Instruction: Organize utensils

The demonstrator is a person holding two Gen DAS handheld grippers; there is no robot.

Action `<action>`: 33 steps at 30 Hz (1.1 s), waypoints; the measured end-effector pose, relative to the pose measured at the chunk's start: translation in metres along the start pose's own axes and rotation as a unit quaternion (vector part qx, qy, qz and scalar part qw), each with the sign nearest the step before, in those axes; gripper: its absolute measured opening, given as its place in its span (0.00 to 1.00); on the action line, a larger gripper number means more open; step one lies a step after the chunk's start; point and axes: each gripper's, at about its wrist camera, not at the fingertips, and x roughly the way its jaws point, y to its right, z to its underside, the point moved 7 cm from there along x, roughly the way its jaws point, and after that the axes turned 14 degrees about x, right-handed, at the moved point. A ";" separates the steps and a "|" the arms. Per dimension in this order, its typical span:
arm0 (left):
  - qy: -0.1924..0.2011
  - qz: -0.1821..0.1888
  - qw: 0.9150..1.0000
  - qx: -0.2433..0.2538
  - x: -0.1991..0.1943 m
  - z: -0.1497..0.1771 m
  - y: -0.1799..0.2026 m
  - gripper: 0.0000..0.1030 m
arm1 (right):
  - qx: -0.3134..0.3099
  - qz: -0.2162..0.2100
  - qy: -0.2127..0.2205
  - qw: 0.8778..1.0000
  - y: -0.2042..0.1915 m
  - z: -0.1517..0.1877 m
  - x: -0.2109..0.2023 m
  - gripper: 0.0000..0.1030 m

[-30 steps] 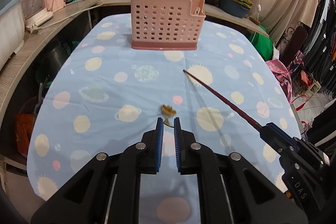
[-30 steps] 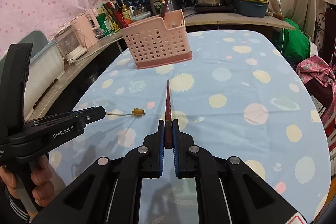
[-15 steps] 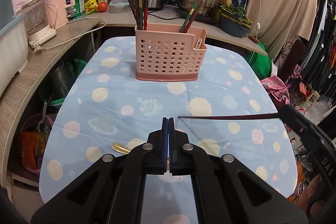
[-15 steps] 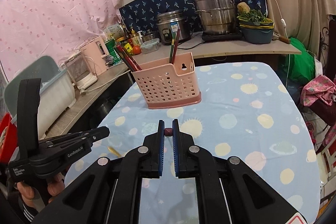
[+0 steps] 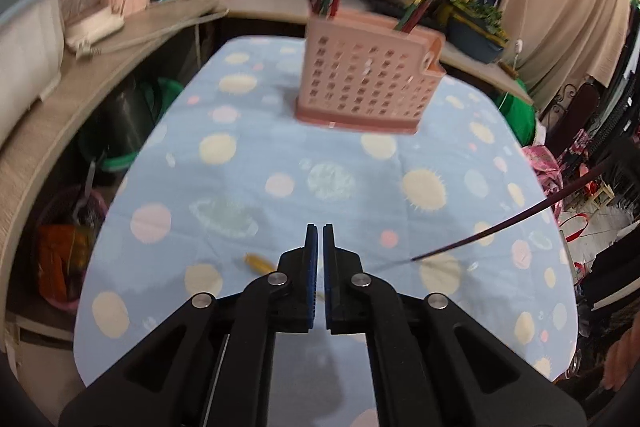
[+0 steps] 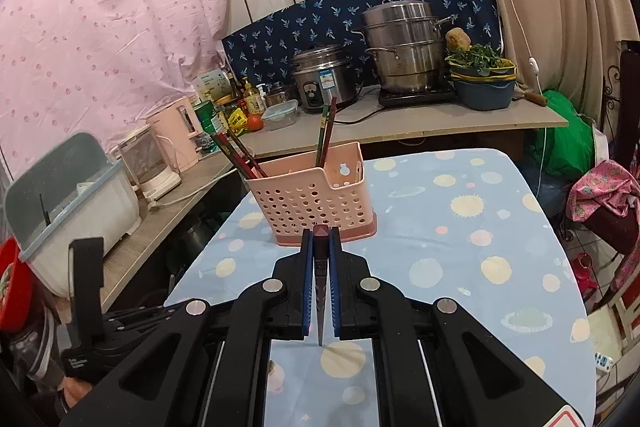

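A pink perforated utensil holder (image 5: 368, 83) (image 6: 312, 199) stands at the far end of the blue spotted tablecloth (image 5: 280, 147), with several chopsticks upright in it. My right gripper (image 6: 321, 239) is shut on a dark red chopstick (image 6: 320, 279), whose thin tip hangs down over the cloth. The left wrist view shows that chopstick (image 5: 500, 225) slanting in from the right. My left gripper (image 5: 319, 231) hovers low over the near cloth. Its jaws are opening a crack, with the thin handle of a gold spoon (image 5: 256, 263) between the pads; the bowl sticks out to the left.
A counter (image 6: 400, 135) behind the table carries steel pots (image 6: 404, 55), a rice cooker, bottles and a bowl of greens. A pink kettle and a dish rack (image 6: 68, 203) line the left counter. Buckets stand under it, and bags and clothes crowd the right side.
The right gripper has risen with the chopstick, whose tip has swung from forward to downward. The left gripper has shut on the spoon's handle and moved sideways across the table.
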 end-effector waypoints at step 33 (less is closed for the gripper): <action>-0.035 0.019 0.999 -0.032 0.076 0.036 -0.025 0.00 | 0.008 0.010 0.005 1.000 -0.001 0.001 0.004 0.07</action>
